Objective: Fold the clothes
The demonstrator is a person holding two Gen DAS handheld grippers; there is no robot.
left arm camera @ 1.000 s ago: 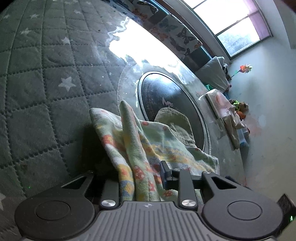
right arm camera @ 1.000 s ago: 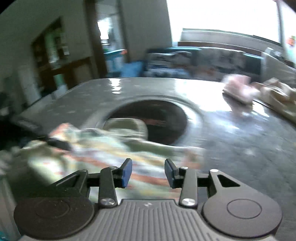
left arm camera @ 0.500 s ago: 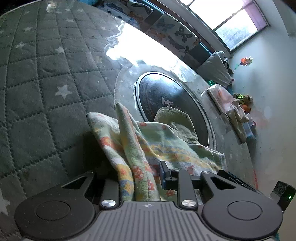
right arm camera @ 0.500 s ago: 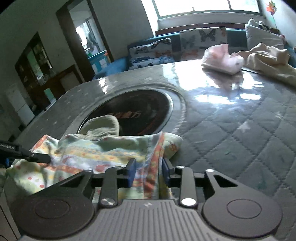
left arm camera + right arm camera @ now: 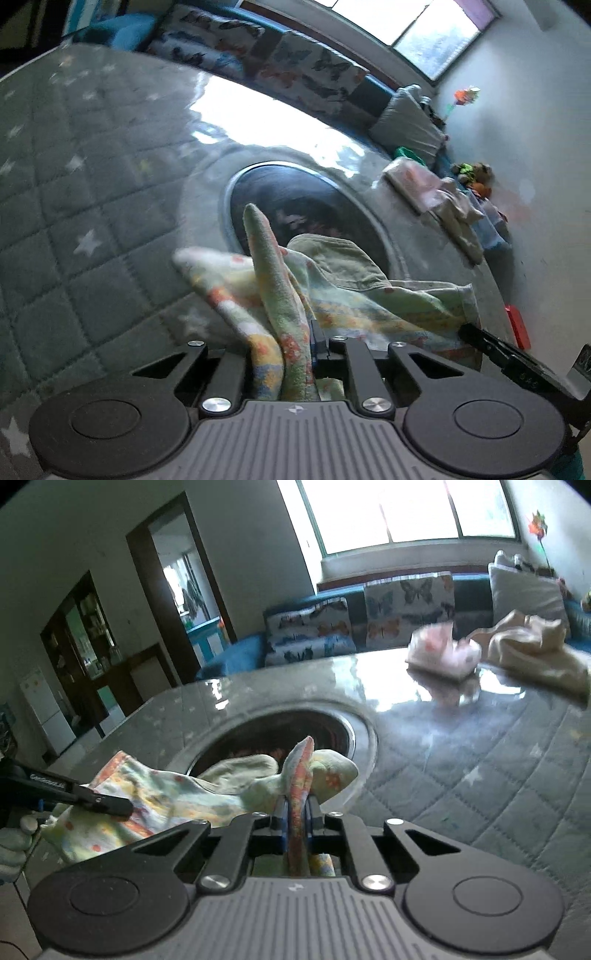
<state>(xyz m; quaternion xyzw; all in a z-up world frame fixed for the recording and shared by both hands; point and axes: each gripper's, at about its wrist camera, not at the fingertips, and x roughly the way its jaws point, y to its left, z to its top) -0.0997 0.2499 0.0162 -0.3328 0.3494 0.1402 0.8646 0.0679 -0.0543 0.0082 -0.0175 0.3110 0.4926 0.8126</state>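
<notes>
- Quilted grey table cover with stars spreads ahead of both tongs, around 1 dark round inset.
- Left tongs pinch the patterned garment.
- Right tongs clamp another bunched edge of it.

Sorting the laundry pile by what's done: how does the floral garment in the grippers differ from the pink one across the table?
The floral garment is green-yellow, rumpled and pinched by both grippers, left gripper and right gripper; the pink garment lies untouched as a compact bundle. The floral one sits by the table's dark round inset, the pink one near the far edge. Both rest on the table.
</notes>
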